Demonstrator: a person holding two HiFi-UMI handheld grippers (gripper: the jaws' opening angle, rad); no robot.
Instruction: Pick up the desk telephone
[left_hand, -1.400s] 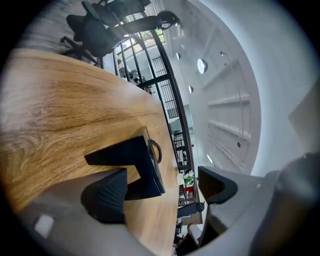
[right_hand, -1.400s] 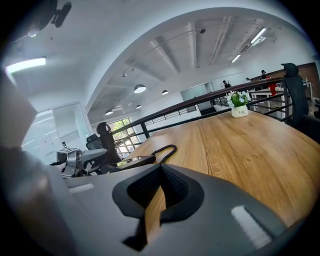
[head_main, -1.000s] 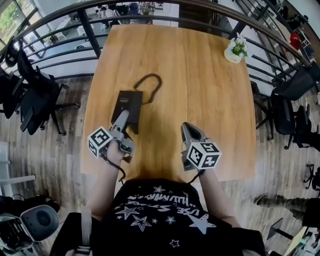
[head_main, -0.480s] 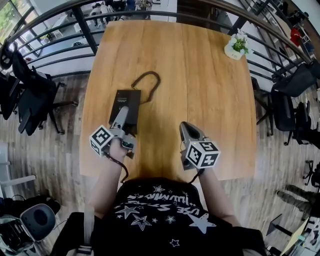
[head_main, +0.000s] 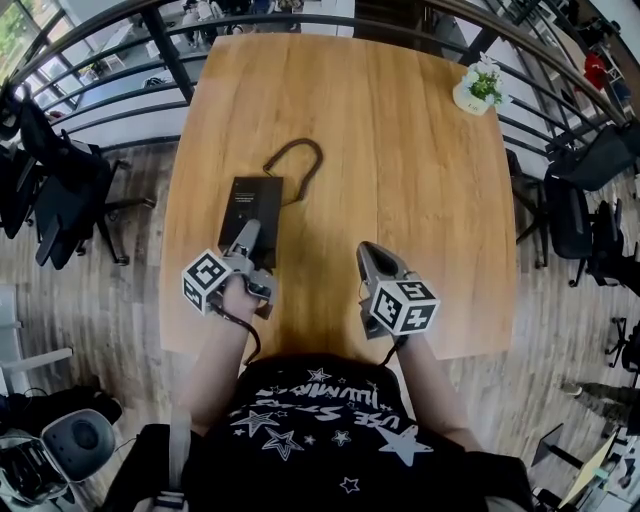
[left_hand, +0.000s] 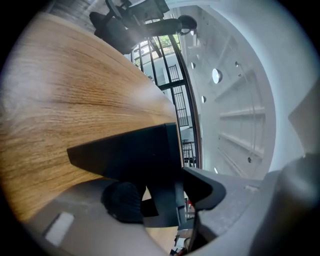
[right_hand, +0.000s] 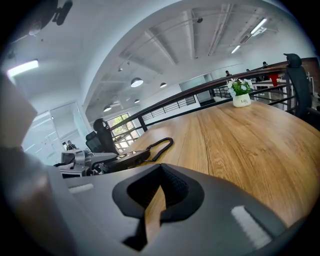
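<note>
The left hand-held gripper (head_main: 248, 232), jaws just closing, pinches the near edge of the flat black desk telephone (head_main: 252, 200) ahead of it; the right hand-held gripper (head_main: 372, 262) is clenched and empty. Lifted by that shallow edge hold, the telephone may tip and slip free.

desk telephone (head_main: 255, 200) on table (head_main: 400, 200) | cord (head_main: 297, 160) behind telephone | plant pot (head_main: 478, 92) far behind-right of telephone | left gripper (head_main: 247, 235) at telephone's near end
</note>
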